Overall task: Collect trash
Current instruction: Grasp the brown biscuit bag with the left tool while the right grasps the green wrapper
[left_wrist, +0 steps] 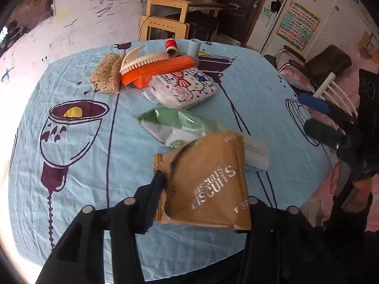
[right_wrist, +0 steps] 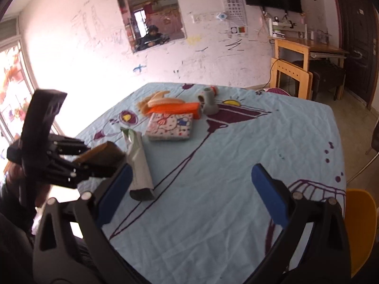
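Room: scribbled white wall, a wooden desk (right_wrist: 305, 47) and a dark door at the upper right of the right wrist view; a wall mirror (right_wrist: 151, 14) at upper centre.
Surface: table under a pale blue cloth (left_wrist: 78, 156) printed with purple cups and lines.
Biscuit wrapper: brown packet (left_wrist: 208, 179) marked BISCUITS, at lower centre of the left wrist view, lifted at a tilt above the cloth.
Left gripper: black tongs (left_wrist: 203, 198) closed on the biscuit wrapper, one finger (left_wrist: 156, 189) pressed to its left edge, the other hidden behind the packet; in the right wrist view it shows at middle left (right_wrist: 94, 161), with the brown packet between its fingers.
Green wrapper: green and white foil packet (left_wrist: 175, 127) lying on the cloth just beyond the biscuit wrapper, which overlaps its near end; in the right wrist view it lies lengthwise (right_wrist: 139, 165) beside that gripper's left pad.
Right gripper: blue-padded tongs (right_wrist: 189, 189) spread wide, nothing between them, bare cloth below; seen at the right edge of the left wrist view (left_wrist: 317, 116).
Tissue pack: cartoon-printed pack (left_wrist: 184, 87) beyond the green wrapper.
Far cluster: orange box (left_wrist: 161, 71) with a scrub brush (left_wrist: 142, 61) resting on it, a fibre scrubber (left_wrist: 106, 75) to its left, a red thread spool (left_wrist: 171, 46) and a grey tube (left_wrist: 194, 49) behind.
In the way: nothing lies between the open right tongs and the green wrapper.
Chair: yellow seat (right_wrist: 360, 227) at the lower right edge.
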`<state>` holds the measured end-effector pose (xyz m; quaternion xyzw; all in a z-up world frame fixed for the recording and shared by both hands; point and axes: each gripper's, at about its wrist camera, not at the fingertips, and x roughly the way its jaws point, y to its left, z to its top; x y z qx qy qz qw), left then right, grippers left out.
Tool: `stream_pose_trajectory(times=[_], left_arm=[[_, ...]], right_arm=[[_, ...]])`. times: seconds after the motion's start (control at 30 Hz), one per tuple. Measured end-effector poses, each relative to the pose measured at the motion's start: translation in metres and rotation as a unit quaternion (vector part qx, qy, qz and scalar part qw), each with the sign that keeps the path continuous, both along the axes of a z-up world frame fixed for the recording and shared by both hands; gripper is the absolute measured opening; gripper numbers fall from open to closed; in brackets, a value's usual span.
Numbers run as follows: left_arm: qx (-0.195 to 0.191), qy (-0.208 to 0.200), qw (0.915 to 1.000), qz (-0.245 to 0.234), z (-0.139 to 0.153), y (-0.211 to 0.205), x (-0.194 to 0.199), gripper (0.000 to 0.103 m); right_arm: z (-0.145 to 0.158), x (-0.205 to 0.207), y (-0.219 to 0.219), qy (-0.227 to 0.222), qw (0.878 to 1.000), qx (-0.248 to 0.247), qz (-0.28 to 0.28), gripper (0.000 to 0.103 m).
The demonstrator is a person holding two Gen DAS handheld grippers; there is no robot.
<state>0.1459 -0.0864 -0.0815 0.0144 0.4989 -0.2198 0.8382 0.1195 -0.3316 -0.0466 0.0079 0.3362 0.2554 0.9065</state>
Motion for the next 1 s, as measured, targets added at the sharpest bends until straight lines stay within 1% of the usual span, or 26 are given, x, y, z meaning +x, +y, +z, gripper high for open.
stream_pose_trajectory(times=[0.03, 0.07, 0.13, 0.23, 0.33, 0.47, 0.5, 0.53, 0.57, 0.6, 0.63, 0.67, 0.7, 0.73, 0.8, 0.83, 0.9, 1.0], left_arm=[[-0.012, -0.001, 0.9999, 0.008, 0.0, 0.006, 0.001, 0.028], [-0.025, -0.001, 0.9996, 0.016, 0.0, 0.012, 0.002, 0.026], [-0.038, -0.01, 0.9988, 0.03, 0.002, 0.022, 0.001, 0.021], [-0.053, -0.022, 0.9977, 0.036, 0.008, 0.033, -0.001, 0.02], [-0.059, -0.039, 0.9966, 0.041, 0.015, 0.041, -0.003, 0.02], [-0.064, -0.045, 0.9956, 0.051, 0.016, 0.05, -0.004, 0.02], [-0.065, -0.046, 0.9954, 0.053, 0.016, 0.052, -0.004, 0.02], [-0.067, -0.045, 0.9953, 0.053, 0.015, 0.054, -0.003, 0.02], [-0.067, -0.044, 0.9953, 0.054, 0.014, 0.056, -0.003, 0.02], [-0.069, -0.042, 0.9952, 0.054, 0.013, 0.059, -0.004, 0.02], [-0.07, -0.041, 0.9952, 0.054, 0.012, 0.06, -0.004, 0.02], [-0.072, -0.04, 0.995, 0.056, 0.011, 0.061, -0.003, 0.02], [-0.076, -0.038, 0.9949, 0.056, 0.011, 0.061, -0.002, 0.018], [-0.079, -0.036, 0.9948, 0.053, 0.009, 0.061, -0.001, 0.013], [-0.086, -0.036, 0.9943, 0.052, 0.01, 0.062, -0.003, 0.01], [-0.089, -0.034, 0.9941, 0.052, 0.01, 0.062, -0.002, 0.009], [-0.096, -0.034, 0.9934, 0.053, 0.009, 0.063, -0.002, 0.008], [-0.105, -0.042, 0.9919, 0.058, 0.009, 0.066, -0.002, 0.008]], right_arm=[[0.0, 0.0, 0.01, -0.001, 1.0, -0.014, 0.013, 0.096], [-0.001, -0.001, 0.021, 0.0, 0.999, -0.028, 0.026, 0.096], [-0.001, -0.002, 0.04, 0.002, 0.998, -0.046, 0.05, 0.096], [0.001, -0.002, 0.072, 0.001, 0.993, -0.082, 0.088, 0.096], [-0.001, 0.006, 0.091, 0.016, 0.99, -0.099, 0.104, 0.096], [-0.009, 0.021, 0.102, 0.042, 0.989, -0.115, 0.086, 0.096], [-0.011, 0.025, 0.104, 0.048, 0.989, -0.117, 0.079, 0.093], [-0.013, 0.028, 0.106, 0.051, 0.989, -0.119, 0.073, 0.074], [-0.015, 0.031, 0.107, 0.056, 0.988, -0.126, 0.068, 0.06], [-0.017, 0.033, 0.109, 0.059, 0.987, -0.134, 0.064, 0.043], [-0.02, 0.034, 0.112, 0.062, 0.986, -0.142, 0.063, 0.039], [-0.023, 0.034, 0.115, 0.067, 0.984, -0.147, 0.068, 0.036], [-0.024, 0.033, 0.118, 0.068, 0.984, -0.15, 0.07, 0.029], [-0.025, 0.032, 0.12, 0.067, 0.984, -0.153, 0.067, 0.023], [-0.025, 0.031, 0.12, 0.065, 0.984, -0.156, 0.064, 0.02], [-0.023, 0.031, 0.118, 0.061, 0.985, -0.149, 0.059, 0.019], [-0.018, 0.032, 0.112, 0.058, 0.989, -0.129, 0.05, 0.019], [-0.009, 0.031, 0.099, 0.062, 0.994, -0.083, 0.048, 0.019]])
